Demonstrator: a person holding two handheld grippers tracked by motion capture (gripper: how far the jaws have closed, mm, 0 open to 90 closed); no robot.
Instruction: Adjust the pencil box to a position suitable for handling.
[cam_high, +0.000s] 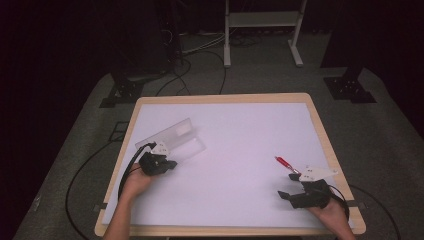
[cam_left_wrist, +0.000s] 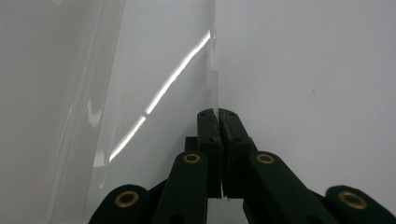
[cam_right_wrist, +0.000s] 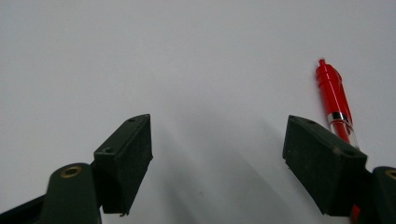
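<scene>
Two things are lying on the white table (cam_high: 235, 130): a clear plastic case (cam_high: 172, 140) showing bright glare streaks along its see-through panels, and a red pen (cam_right_wrist: 335, 100) with a clear barrel and a silver band. Left gripper (cam_left_wrist: 218, 116) is pinching the case's thin edge between jaws pressed together, the case stretching ahead and to its left, while the right gripper (cam_right_wrist: 217, 140) is sitting low with jaws spread wide, the pen lying just beside its right jaw.

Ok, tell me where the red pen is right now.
The red pen lies on the white table at the right in the high view, just ahead of the open right gripper.
</scene>
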